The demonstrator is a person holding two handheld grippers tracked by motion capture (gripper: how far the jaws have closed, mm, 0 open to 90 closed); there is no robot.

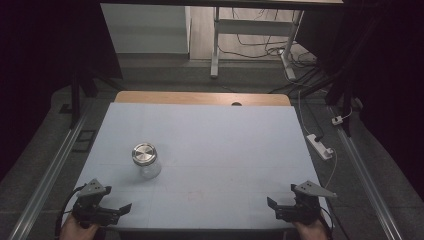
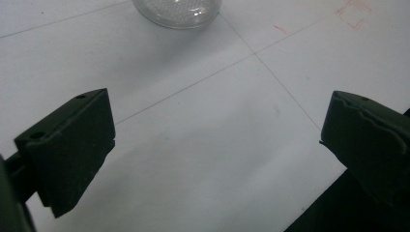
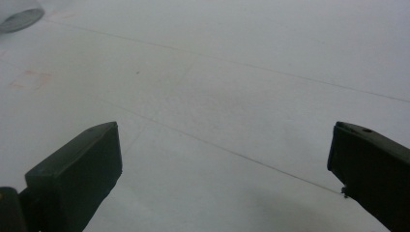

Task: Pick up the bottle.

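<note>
Start position: left gripper [image 1: 125, 207] and right gripper [image 1: 270, 202] rest at the desk's [image 1: 210, 135] near corners, jaws apart and empty. The jar [image 1: 145, 161] stands lidded, left of centre. Next step likely: left gripper reaches forward and straddles it.

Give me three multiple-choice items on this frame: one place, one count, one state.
1. Where does the glass jar stand on the table?
A. left of centre, nearer the left gripper
B. at the far right corner
C. off the table, on the floor

2. How many jars are on the table?
A. three
B. one
C. none

3. How do the right gripper's fingers stand?
A. shut on the jar
B. shut on nothing
C. apart, nothing between them

Key: 1 A, the high view shows it left of centre; 2 B, a single jar; 3 C, bare tabletop lies between them.
</note>
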